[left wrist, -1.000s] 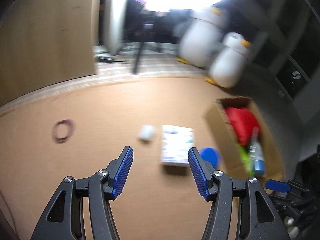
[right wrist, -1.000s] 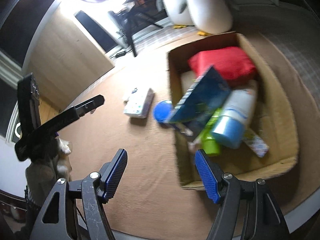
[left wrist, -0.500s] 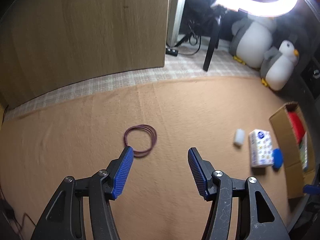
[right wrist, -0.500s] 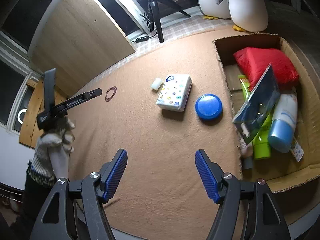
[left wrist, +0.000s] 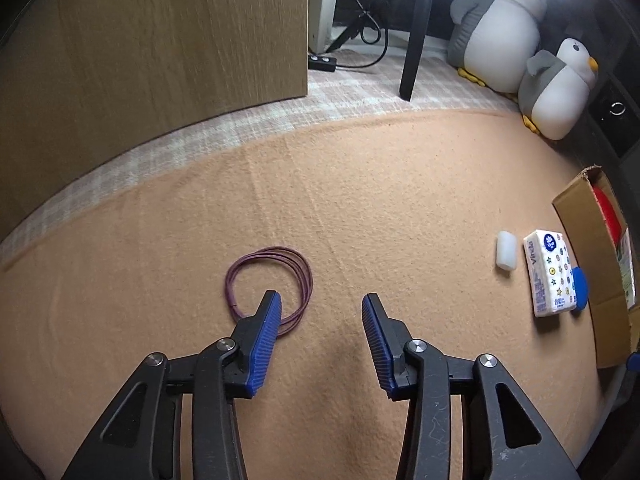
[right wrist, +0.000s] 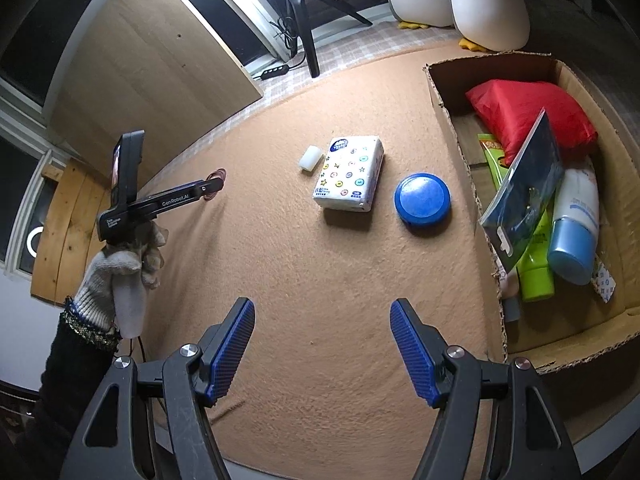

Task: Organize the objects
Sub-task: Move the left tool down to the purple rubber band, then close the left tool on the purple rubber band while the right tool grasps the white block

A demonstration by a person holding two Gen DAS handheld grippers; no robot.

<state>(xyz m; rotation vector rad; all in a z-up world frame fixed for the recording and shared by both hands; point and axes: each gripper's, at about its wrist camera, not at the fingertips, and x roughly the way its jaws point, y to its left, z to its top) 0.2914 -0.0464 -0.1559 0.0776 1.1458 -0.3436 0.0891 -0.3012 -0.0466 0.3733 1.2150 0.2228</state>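
Note:
A coil of purple cord lies on the tan carpet. My left gripper hangs just over its near right edge, and its jaws are closing. A strand of the coil runs beside the left finger, and the pads press on nothing. A tissue pack, a small white cylinder and a blue round lid lie left of the cardboard box. My right gripper stands open over bare carpet, nearer than these. A gloved hand holds the left gripper far left.
The box holds a red bag, a blue packet, a green tube and a blue-capped bottle. Two penguin plushes, a tripod leg, a power strip and a wooden panel line the far side.
My left gripper swung left from the tissue pack to the purple coil, sank closer to the carpet, and its jaws narrowed. The right gripper drew back from the box, still open.

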